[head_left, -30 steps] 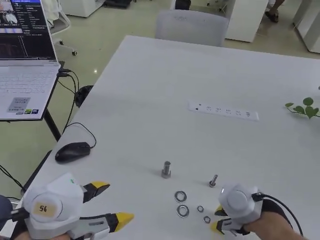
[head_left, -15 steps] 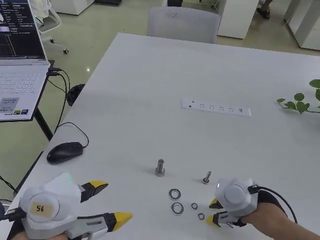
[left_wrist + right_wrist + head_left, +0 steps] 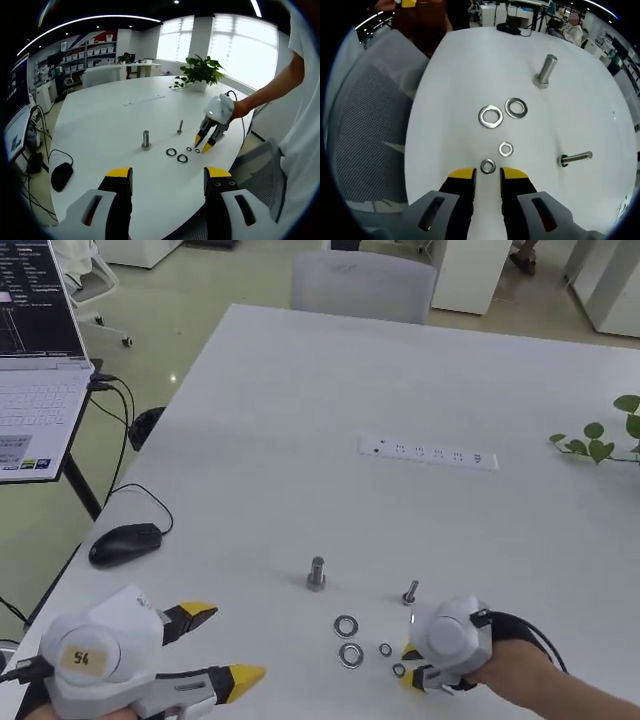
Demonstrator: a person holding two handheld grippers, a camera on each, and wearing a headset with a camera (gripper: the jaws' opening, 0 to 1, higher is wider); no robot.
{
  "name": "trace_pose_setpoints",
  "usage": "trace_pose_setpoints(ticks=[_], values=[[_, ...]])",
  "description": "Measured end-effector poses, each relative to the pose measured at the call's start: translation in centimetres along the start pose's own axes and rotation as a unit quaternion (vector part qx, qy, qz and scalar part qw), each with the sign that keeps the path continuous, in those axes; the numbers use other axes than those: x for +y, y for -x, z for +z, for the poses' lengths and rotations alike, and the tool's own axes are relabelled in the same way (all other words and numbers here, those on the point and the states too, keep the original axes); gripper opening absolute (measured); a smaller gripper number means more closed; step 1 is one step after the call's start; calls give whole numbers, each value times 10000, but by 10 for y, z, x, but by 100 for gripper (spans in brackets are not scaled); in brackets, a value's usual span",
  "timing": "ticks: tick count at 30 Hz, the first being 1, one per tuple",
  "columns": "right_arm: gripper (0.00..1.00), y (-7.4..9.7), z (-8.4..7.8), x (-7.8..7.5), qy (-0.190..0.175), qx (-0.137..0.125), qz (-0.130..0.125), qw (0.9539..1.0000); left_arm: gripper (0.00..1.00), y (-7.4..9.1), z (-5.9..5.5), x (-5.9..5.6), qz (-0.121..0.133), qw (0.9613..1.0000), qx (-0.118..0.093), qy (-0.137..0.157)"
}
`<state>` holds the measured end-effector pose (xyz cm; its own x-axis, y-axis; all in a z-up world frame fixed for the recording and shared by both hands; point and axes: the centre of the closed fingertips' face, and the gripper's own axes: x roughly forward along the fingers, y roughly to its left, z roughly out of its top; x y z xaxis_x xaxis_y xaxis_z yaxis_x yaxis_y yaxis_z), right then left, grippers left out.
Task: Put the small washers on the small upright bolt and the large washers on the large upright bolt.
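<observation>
The right gripper (image 3: pixel 408 667) sits low over the white worktop (image 3: pixel 300 420) near its front edge. Its yellow-tipped fingers (image 3: pixel 462 176) are narrowly apart and hold nothing. In the right gripper view, one small washer (image 3: pixel 488 166) lies flat just ahead of the gap between the tips. The second small washer (image 3: pixel 506 148) lies close by at about 1 o'clock from the first, apart from it. Further ahead, two large washers (image 3: pixel 490 116) lie flat just beside each other.

In the head view, the large bolt (image 3: pixel 316 573) stands upright on its head at 11 o'clock from the large washers. The small bolt (image 3: pixel 410 592) stands at 12 o'clock from the right gripper, near its body.

The left gripper (image 3: pixel 225 645) is at 7 o'clock in the head view. Its fingers are spread wide with nothing between them. A round yellow sticker (image 3: pixel 80 660) on its body reads "56".

A white power strip (image 3: pixel 428 453) lies at 12 o'clock from the bolts, well apart. A black mouse (image 3: pixel 125 543) lies at 9 o'clock from the large bolt. A laptop (image 3: pixel 35 390) sits beside the worktop at 10 o'clock; its screen text and stickers are too small to read.
</observation>
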<state>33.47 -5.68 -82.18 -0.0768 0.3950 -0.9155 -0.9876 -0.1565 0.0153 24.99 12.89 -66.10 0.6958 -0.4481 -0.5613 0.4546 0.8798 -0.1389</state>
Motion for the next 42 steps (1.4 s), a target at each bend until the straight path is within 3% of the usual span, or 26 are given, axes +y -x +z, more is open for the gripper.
trace_pose_setpoints(ticks=[17,32,42], values=[[14,-4,3,-2,244,61,-123,9996,57,1,-1,1,61,9999,-47,69],[13,1,1,-1,-232,-31,-267,9994,57,5,-1,5,117,9999,-68,74],[13,19,-4,-17,-618,-224,-464,9968,57,1,-2,2,55,10000,-48,61]])
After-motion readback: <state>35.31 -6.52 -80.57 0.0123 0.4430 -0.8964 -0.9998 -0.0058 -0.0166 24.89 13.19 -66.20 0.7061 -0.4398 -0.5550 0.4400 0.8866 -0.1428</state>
